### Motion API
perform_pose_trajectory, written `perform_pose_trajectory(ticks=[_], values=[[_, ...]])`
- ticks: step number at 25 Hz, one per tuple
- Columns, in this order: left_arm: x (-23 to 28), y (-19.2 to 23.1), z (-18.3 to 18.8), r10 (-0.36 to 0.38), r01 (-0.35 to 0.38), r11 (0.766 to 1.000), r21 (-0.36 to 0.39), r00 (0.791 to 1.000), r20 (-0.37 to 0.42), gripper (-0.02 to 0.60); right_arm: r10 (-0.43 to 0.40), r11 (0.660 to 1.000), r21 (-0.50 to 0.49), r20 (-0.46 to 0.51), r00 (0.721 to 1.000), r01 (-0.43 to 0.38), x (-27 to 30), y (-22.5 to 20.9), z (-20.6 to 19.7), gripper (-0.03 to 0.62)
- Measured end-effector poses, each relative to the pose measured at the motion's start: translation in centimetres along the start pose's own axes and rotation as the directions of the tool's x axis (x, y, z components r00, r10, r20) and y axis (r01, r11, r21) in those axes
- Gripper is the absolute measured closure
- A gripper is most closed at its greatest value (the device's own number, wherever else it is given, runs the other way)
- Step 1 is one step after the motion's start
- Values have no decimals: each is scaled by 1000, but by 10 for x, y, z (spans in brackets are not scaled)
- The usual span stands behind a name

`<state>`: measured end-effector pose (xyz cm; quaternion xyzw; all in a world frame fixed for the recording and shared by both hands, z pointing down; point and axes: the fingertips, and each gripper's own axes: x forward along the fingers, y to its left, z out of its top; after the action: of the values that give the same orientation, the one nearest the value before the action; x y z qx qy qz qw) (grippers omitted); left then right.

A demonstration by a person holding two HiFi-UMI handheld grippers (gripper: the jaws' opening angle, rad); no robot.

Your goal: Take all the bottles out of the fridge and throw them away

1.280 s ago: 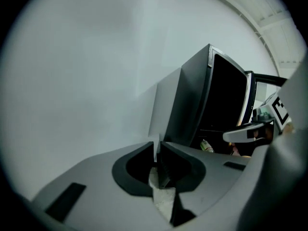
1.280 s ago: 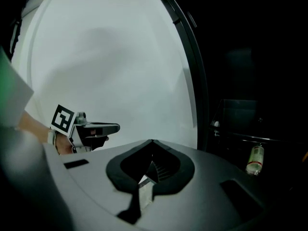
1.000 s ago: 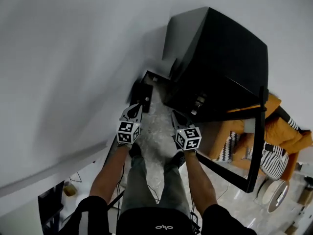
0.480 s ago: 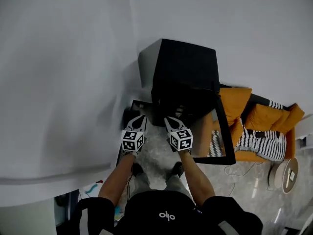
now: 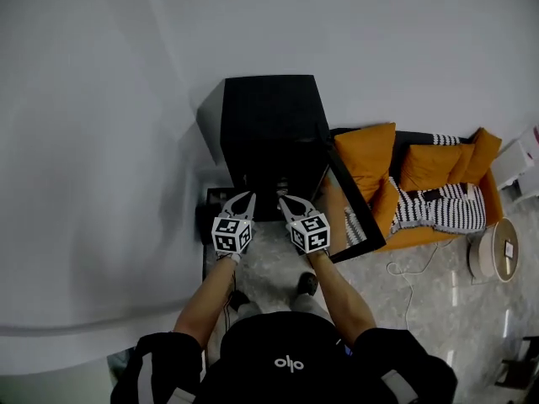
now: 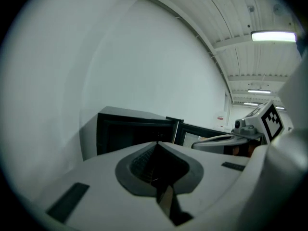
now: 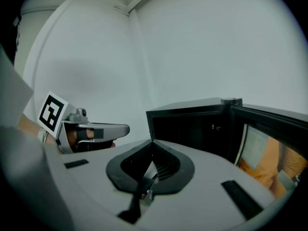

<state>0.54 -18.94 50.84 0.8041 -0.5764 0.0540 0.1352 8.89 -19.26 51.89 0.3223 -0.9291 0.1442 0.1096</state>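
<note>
Two closed, empty hand-held grippers (image 5: 246, 197) (image 5: 284, 200) face the open fridge (image 5: 269, 116) beside a sofa (image 5: 370, 154).

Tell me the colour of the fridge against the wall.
Black. The fridge shows best in the head view.

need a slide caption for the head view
Person facing an open black fridge, left gripper and right gripper both shut and empty, orange sofa to the right.

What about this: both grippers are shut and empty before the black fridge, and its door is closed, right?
No: the fridge door stands open, as the head view shows. The left gripper and right gripper are indeed shut and empty before the fridge.
</note>
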Motion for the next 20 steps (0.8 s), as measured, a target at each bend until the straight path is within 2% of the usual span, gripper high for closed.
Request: perform_pose_trajectory(ticks=[6, 10, 20], values=[[14, -32, 4, -64, 64, 998, 15, 998, -2, 574, -62, 998, 30, 22, 998, 61, -33, -22, -1, 586], [17, -51, 9, -112, 112, 994, 3, 994, -8, 574, -62, 998, -2, 13, 998, 62, -46, -16, 1, 586], [3, -68, 15, -113, 113, 993, 21, 994, -14, 574, -142, 990, 21, 75, 987, 141, -73, -35, 25, 586]])
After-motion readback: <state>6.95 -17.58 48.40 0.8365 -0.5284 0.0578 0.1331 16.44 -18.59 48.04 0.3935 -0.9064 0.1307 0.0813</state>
